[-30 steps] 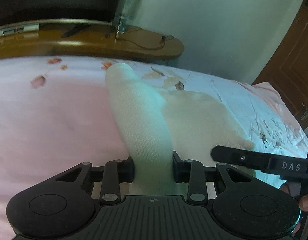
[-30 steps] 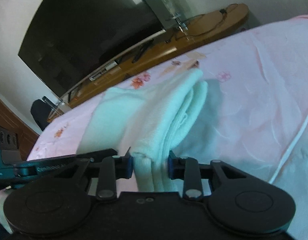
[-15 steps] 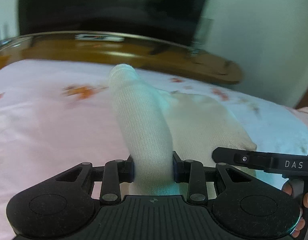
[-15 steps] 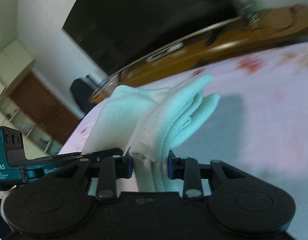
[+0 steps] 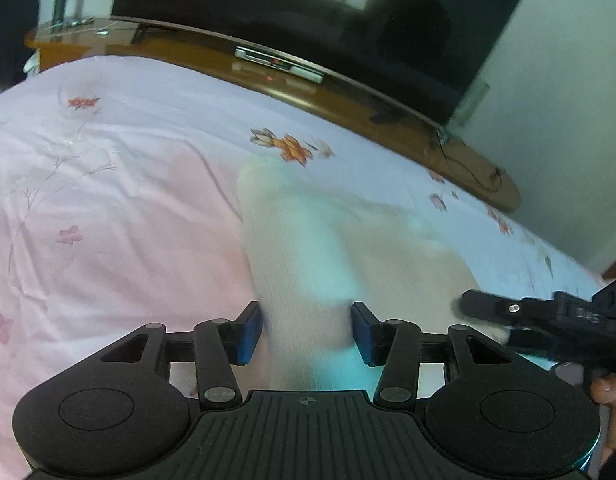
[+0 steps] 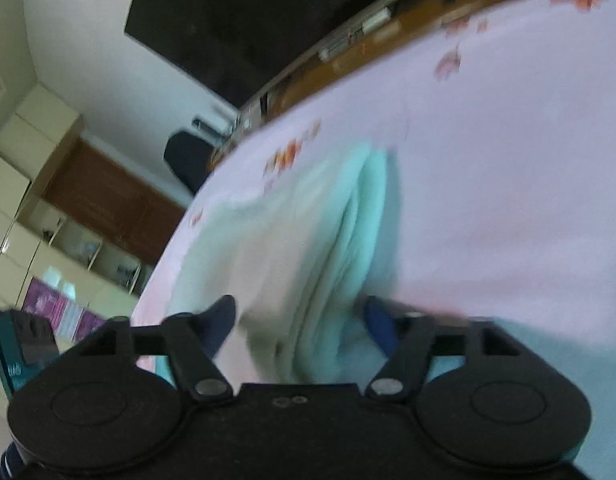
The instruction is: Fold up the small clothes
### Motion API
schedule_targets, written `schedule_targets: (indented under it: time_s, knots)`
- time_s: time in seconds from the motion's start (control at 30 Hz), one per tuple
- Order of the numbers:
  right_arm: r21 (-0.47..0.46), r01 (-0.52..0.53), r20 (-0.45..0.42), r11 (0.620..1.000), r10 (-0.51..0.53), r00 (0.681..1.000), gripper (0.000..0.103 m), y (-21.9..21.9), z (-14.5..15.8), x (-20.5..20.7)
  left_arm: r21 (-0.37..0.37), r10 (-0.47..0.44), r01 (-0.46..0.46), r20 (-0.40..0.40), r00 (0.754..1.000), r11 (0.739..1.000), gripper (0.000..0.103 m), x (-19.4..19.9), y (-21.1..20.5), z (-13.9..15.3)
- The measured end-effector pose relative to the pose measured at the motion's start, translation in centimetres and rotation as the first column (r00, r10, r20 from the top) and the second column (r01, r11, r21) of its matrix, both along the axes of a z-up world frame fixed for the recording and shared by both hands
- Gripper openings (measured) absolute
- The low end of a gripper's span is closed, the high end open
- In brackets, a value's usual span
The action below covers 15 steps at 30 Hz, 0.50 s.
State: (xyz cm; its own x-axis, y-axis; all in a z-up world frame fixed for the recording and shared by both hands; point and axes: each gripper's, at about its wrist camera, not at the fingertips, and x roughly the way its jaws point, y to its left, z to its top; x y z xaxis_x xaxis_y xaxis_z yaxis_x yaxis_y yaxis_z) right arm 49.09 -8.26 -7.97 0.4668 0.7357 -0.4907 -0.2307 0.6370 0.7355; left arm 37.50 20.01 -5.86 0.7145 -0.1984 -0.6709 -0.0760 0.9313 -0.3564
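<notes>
Both of my claws stood with jaws parted around the same white garment [image 5: 300, 248]: my left claw [image 5: 307, 330] had its blue pads just off the sides of one folded end, and my right claw [image 6: 300, 326], blurred, stood wider apart about the layered other end [image 6: 332, 264], gripping nothing that I could make out. Beyond the pads the garment lay on the pink flowered bedsheet [image 5: 120, 200], with my right claw's finger [image 5: 508, 308] beside it at the edge of the left view. Farther off ran a wooden shelf [image 5: 348, 104] and, above it, a dark television screen [image 5: 308, 16].
</notes>
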Motion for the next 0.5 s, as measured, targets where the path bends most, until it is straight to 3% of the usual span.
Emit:
schedule_targets:
  time_s: [0.03, 0.1, 0.17, 0.23, 0.33, 0.4, 0.5]
  knots:
    - [0.006, -0.008, -0.026, 1.000, 0.008, 1.000, 0.070, 0.4, -0.3, 0.7, -0.011, 0.017, -0.017, 0.009, 1.000, 1.000, 0.053, 0.3, 0.3, -0.1]
    - [-0.012, -0.014, -0.026, 1.000, 0.014, 1.000, 0.062, 1.1, -0.5, 1.8, -0.022, 0.047, -0.046, 0.010, 0.999, 0.999, 0.066, 1.0, 0.4, -0.6]
    - [-0.033, -0.020, -0.005, 0.999, 0.020, 1.000, 0.057, 2.0, -0.5, 2.4, -0.054, 0.067, -0.066, -0.001, 0.998, 0.996, 0.069, 1.9, 1.1, -1.4]
    - [-0.096, -0.055, 0.084, 0.994, 0.063, 0.994, 0.031, 2.7, 0.3, 2.0, -0.093, 0.077, -0.077, -0.005, 0.997, 0.993, 0.069, 2.2, 1.9, -2.0]
    - [-0.265, -0.084, 0.289, 0.961, 0.162, 0.943, 0.027, 3.9, 1.9, 0.5, -0.099, 0.086, -0.084, 0.015, 0.996, 0.992, 0.073, 3.4, 2.1, -2.8]
    - [-0.338, -0.074, 0.306, 0.938, 0.184, 0.934, 0.028, 4.5, 1.3, 0.6, -0.066, 0.076, -0.073, 0.036, 0.996, 0.995, 0.075, 4.0, 1.6, -3.0]
    - [-0.328, -0.036, 0.286, 0.944, 0.135, 0.949, 0.040, 3.9, 1.4, 1.0, -0.025, 0.092, -0.091, 0.056, 0.994, 0.996, 0.075, 3.4, 1.3, -1.3]
